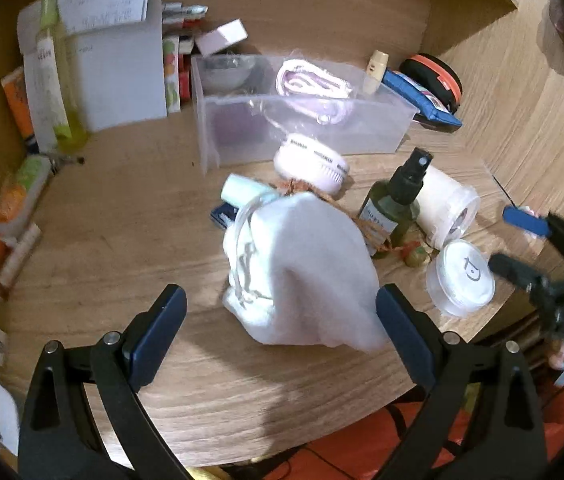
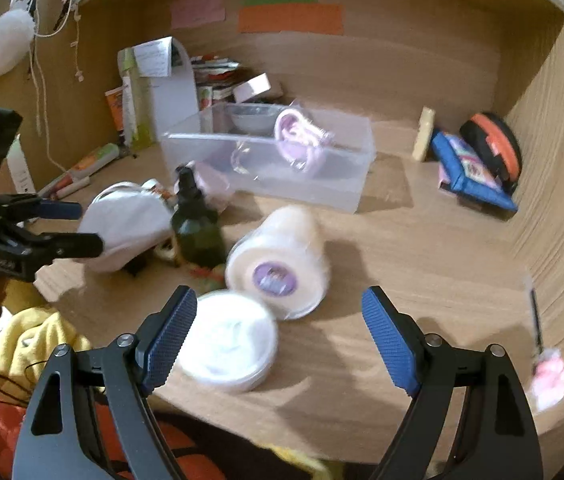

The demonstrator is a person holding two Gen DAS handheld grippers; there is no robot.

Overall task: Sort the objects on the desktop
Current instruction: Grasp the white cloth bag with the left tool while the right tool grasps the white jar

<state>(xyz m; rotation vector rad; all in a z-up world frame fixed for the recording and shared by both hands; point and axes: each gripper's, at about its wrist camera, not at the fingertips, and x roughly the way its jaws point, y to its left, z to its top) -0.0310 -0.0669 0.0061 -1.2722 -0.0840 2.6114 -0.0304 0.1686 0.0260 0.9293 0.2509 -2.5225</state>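
Only the right wrist view catches the pink-tufted pen [image 2: 542,344] at the desk [image 2: 422,248] edge by the side wall. Left claw [image 1: 279,320] spread wide, nothing gripped, the white cloth pouch [image 1: 306,272] lying on the desk right between its fingers. Right claw [image 2: 277,334] also gaping, empty; the round white lidded tub [image 2: 227,346] sits beside its left finger, the toppled cream jar [image 2: 282,260] just beyond.

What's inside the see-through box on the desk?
In the clear box you can see a purple-and-white coiled bundle and a grey bowl at the back. What is in the bowl is hidden, and the frosted walls blur the bottom.
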